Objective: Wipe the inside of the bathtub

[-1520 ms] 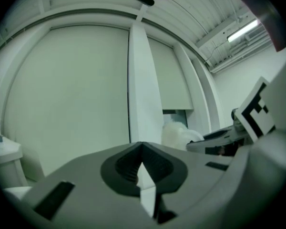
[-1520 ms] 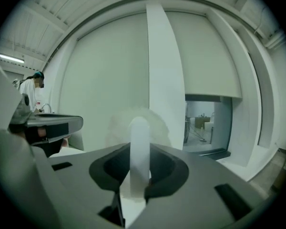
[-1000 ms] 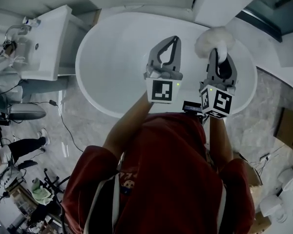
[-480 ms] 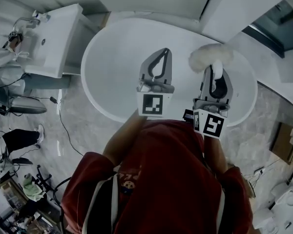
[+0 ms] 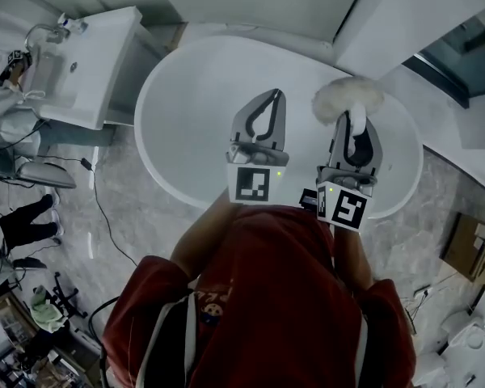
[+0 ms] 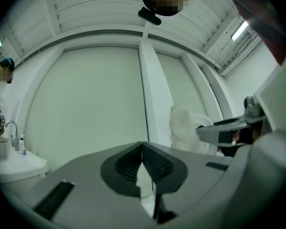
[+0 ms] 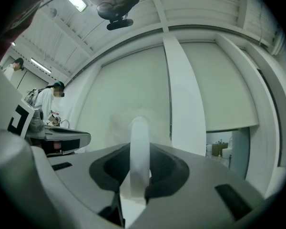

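A fluffy white duster (image 5: 347, 99) is gripped between the jaws of the right gripper (image 5: 358, 120), its head just beyond their tips. The left gripper (image 5: 272, 95) is held beside it, jaw tips together, over the white oval bathtub (image 5: 186, 95).

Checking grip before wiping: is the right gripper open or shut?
Shut: the right gripper clamps the white duster handle between its jaws.

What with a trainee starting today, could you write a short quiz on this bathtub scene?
1. True or false: the left gripper is shut with nothing in it.
2. The right gripper holds: A a sponge; B a fluffy white duster by its handle; C a spray bottle.
3. Name the white fixture beside the bathtub, at the head view's left.
Key: 1 true; 2 B; 3 washbasin.
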Demonstrator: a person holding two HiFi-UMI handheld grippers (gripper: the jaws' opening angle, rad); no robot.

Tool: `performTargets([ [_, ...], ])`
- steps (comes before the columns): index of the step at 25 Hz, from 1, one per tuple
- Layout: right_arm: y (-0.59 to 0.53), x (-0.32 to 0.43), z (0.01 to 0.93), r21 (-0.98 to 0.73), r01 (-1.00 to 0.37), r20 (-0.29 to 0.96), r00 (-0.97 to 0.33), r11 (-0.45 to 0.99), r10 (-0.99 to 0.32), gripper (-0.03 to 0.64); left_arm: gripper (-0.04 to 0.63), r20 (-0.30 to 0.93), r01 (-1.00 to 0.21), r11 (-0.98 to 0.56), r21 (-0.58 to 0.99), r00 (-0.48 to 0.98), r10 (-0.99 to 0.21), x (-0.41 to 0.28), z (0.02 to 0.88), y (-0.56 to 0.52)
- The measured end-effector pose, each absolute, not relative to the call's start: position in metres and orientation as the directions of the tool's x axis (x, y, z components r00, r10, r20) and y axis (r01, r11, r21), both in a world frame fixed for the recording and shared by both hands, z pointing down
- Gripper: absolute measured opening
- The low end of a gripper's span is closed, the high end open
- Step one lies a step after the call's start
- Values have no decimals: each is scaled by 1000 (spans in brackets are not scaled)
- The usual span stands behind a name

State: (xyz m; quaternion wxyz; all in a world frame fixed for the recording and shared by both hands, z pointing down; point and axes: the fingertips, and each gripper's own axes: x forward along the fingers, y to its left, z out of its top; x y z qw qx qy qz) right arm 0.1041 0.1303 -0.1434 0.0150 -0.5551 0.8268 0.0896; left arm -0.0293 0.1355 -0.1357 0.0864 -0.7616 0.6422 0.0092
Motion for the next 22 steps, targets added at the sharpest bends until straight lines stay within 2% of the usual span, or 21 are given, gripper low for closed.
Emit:
performTargets([
  [4,125,106,-141,133,-922,-121,-378,363,-918,95,17,-120,-982,-165,-89,175,-977,-28,-136,135],
  [9,124,109,-139,140,-925,-113,-369,353,-922,95,17,-118,-967,-177,-181,200,-973,-25,-139,136],
  [12,123,110,-136,144,-924,-107,-370,354,-923,95,17,-117,-974,-173,-148,191,-975,-24,-137,135],
  [22,126,105,-141,133,-919,-126,-386,370,-914,95,17,-116,-960,-185,-209,212,-970,-20,-141,137],
])
